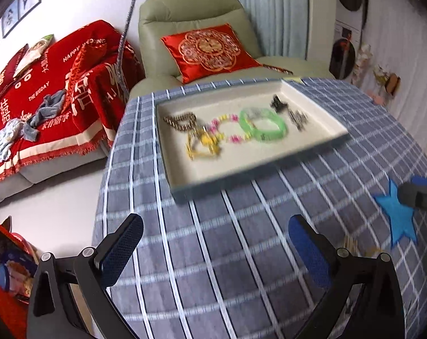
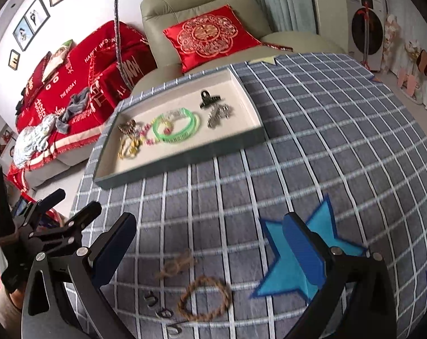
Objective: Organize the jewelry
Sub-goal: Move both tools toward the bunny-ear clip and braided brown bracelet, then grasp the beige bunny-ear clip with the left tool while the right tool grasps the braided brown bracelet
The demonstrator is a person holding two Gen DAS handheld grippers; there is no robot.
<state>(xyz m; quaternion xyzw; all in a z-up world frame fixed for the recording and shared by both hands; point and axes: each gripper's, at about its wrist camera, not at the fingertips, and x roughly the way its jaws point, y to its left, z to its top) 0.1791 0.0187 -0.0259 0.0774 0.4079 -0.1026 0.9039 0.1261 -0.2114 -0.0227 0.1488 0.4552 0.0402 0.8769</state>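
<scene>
A shallow cream tray (image 1: 323, 121) (image 2: 243, 91) sits on the checked tablecloth and holds a green bangle (image 1: 262, 125) (image 2: 175, 130), a pink and yellow bead bracelet (image 1: 227, 130), gold chains (image 1: 182, 121) (image 2: 128, 141), a black claw clip (image 2: 209, 99) and metal hairpins (image 2: 219, 115). In the right wrist view a brown braided bracelet (image 2: 205, 299), a tan knotted cord (image 2: 176, 265) and small metal rings (image 2: 162, 312) lie loose on the cloth between my open right gripper's fingers (image 2: 210, 257). My left gripper (image 1: 216, 251) is open and empty over bare cloth, short of the tray.
A blue felt star (image 1: 397, 214) (image 2: 295, 257) lies on the cloth at the right. The table's left edge (image 1: 106, 169) drops to the floor. An armchair with a red cushion (image 1: 210, 48) and a sofa with a red throw (image 1: 43, 90) stand behind.
</scene>
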